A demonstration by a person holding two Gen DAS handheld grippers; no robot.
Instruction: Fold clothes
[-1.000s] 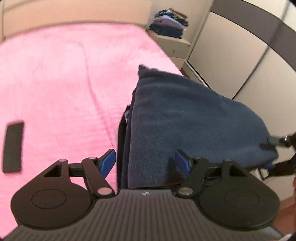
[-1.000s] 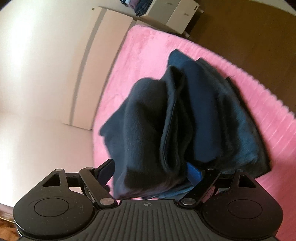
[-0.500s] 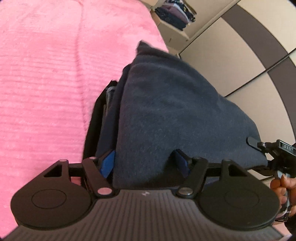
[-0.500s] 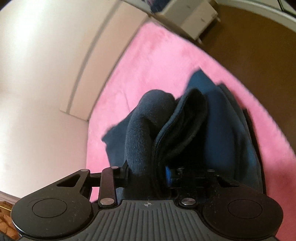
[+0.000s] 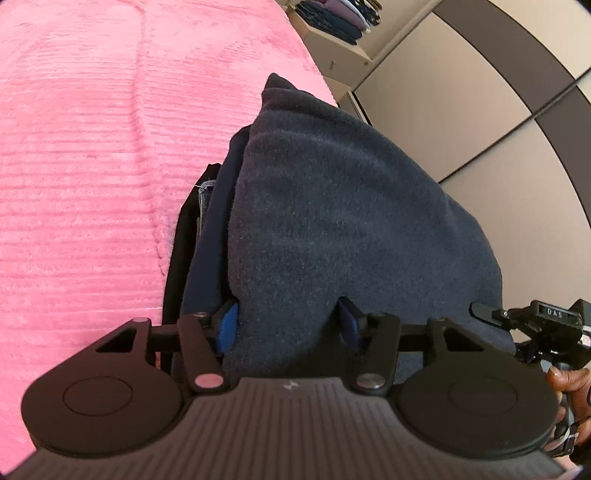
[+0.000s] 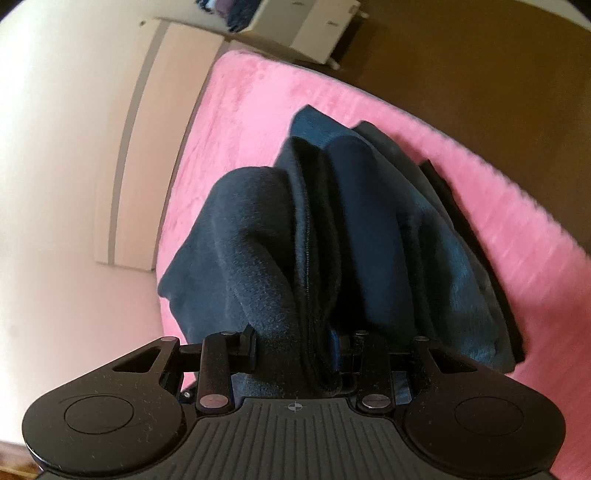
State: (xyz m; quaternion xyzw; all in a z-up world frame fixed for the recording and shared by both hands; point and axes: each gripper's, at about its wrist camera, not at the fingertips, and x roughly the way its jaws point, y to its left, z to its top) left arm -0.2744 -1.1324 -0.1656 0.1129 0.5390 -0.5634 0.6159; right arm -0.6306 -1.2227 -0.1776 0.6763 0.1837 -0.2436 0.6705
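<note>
Grips a thick fold of the dark navy fleece garment [image 6: 277, 258] in the right gripper [image 6: 295, 347], clenched far tighter than a second ago, when it gaped around the bundle. Straddles the same garment's near edge [image 5: 351, 221] with the left gripper [image 5: 288, 325], blue pads [image 5: 227, 325] against the cloth on either side after standing beside the pile a second ago; cannot tell whether actually squeezing or only flanking, with the gap barely narrower than before. Bunches the fleece into upright ridges straight ahead of the right gripper, over a flatter, bluer layer and a thin black piece [image 5: 177, 258] at the bottom, just left of the left gripper's fingers. Suggests, as a judgement, a grasp now secured on both near corners and a lift or fold-over about to begin, with the fold itself not yet made. Rests all of this on the pink ribbed bedspread [image 5: 81, 166], spreading left of and beyond the left gripper. Shows the person's hand [image 5: 569, 380] at the far right of the left view. Farther ahead and to the right, past the bed's end, holds a stack of folded dark and lilac clothes [image 5: 340, 18] on top of a pale wooden cabinet [image 5: 332, 48]; no telling what sits in its drawers.
</note>
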